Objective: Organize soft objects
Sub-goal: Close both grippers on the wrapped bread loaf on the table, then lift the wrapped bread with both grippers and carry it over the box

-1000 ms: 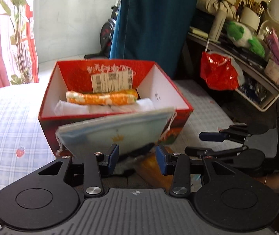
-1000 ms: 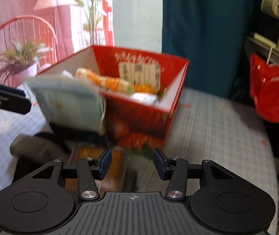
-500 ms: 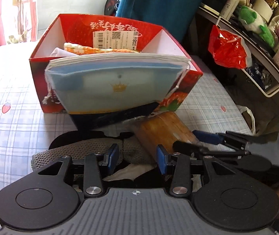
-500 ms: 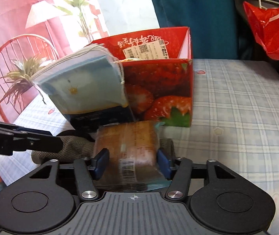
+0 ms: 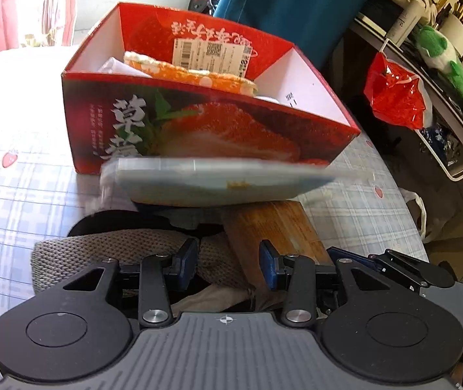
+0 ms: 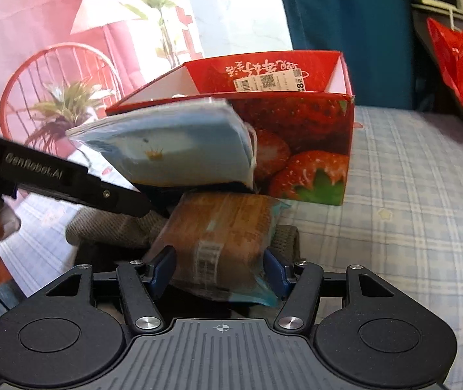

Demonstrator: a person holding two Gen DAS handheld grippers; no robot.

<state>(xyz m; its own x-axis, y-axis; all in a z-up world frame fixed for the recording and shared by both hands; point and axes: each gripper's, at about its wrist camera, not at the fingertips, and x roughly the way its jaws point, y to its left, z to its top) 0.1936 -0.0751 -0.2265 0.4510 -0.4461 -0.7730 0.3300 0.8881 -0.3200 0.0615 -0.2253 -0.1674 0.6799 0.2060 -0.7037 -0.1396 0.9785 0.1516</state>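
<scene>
A red strawberry-print box stands on the checked tablecloth and holds orange dotted fabric. In front of it a stack of blue face masks rests on a dark item. A brown wrapped package and a grey knit cloth lie nearer to me. My left gripper is open just above the grey cloth, nothing pinched. My right gripper is open, and the package lies between its blue pads. One left finger reaches under the masks.
A red plastic bag hangs from a cluttered shelf with a green plush toy on the right. A teal curtain hangs behind the box. A red wire chair with a plant is at the far left. Checked cloth spreads to the right.
Both grippers have come down toward the pile in front of the box. The right jaws have widened and now straddle the brown package. The left jaws keep the same gap.
</scene>
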